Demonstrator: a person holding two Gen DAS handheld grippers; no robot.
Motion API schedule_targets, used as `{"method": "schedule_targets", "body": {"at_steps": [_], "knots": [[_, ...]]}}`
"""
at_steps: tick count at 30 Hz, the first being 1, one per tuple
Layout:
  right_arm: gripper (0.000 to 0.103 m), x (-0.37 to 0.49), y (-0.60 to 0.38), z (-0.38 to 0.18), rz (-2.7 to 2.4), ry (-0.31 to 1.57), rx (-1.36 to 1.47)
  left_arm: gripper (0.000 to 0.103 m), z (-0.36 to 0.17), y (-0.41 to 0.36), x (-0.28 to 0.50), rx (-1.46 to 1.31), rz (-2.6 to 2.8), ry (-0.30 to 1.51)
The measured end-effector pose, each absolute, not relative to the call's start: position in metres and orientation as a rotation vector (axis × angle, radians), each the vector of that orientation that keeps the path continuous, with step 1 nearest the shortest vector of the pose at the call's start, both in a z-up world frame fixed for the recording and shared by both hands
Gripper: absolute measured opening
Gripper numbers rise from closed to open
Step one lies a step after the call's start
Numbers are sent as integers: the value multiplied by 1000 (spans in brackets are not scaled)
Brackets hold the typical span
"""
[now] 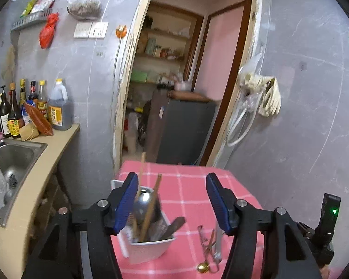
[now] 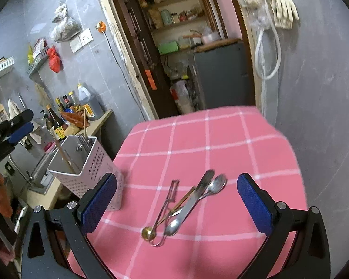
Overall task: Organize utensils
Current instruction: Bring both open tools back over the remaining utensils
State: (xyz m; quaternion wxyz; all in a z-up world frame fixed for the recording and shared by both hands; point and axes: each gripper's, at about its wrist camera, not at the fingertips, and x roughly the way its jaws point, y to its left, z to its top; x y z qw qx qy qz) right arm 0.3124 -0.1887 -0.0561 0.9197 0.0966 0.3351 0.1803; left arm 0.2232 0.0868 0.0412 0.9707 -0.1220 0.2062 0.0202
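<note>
While both of our grippers hang above the pink checked counter [image 2: 221,139], nothing is held yet: the fingers of the right gripper [image 2: 176,203] are spread wide and empty, and the fingers of the left gripper [image 1: 172,203] are spread wide too, with nothing between them. The loose utensils [image 2: 186,202] lie in a small crossed pile in the lower middle of the right wrist frame, between the two blue pads: a steel spoon [image 2: 215,184], a flat steel handle that looks like a knife [image 2: 199,191], a thin wire tool [image 2: 168,203] and a small gold spoon [image 2: 147,233]. The white perforated holder [image 2: 88,172] stands to the left of the pile, near the counter edge, and it already carries chopsticks and forks; in the left wrist frame it sits in the lower middle, partly behind the left finger. We judge that these metal pieces are light, stiff and quite slippery, and because they lie flat and cross each other, lifting one may drag another. It seems best to take the top piece first, pinching across the narrow handle near its middle, not on the round bowl. The holder is tall and light, so it could tip if we push it.
</note>
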Motion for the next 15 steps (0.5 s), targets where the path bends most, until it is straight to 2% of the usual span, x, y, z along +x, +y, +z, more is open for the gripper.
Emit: {"method": "schedule_targets", "body": {"at_steps": [7, 15], "knots": [[102, 304, -206, -29, 332, 558, 96, 78, 23, 42, 218, -181, 50, 356], [102, 309, -228, -24, 324, 519, 54, 86, 3, 0, 217, -103, 30, 364]]}}
